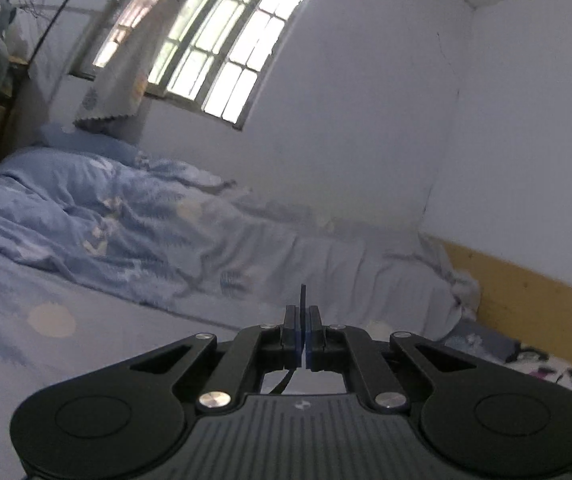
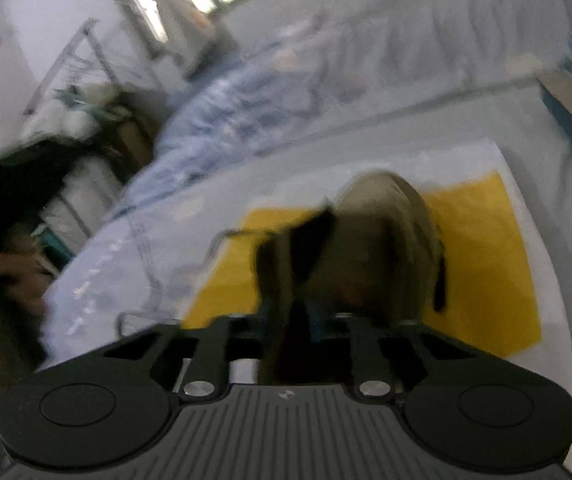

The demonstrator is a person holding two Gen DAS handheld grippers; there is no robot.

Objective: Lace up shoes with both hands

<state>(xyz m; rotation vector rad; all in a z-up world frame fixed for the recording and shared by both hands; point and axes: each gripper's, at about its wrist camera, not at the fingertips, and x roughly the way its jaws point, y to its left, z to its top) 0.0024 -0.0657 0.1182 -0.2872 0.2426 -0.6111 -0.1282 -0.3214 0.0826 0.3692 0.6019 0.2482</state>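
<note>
Barred window (image 1: 214,40) upper centre, bright. Patterned curtain (image 1: 126,80) hangs over its left side. Rumpled blue quilt (image 1: 106,216) on bed, left. Yellow wall panel (image 1: 533,304) lower right. Yellow mat (image 2: 485,264) on white sheet (image 2: 501,160).

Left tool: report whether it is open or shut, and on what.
Shut. The left tool has its pads pressed together on a thin dark shoelace that sticks out above them.

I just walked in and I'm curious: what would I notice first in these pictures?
A tan shoe sits on a bright yellow sheet right before the right gripper. The left gripper pinches a thin dark lace, facing a rumpled blue quilt under a bright barred window.
</note>
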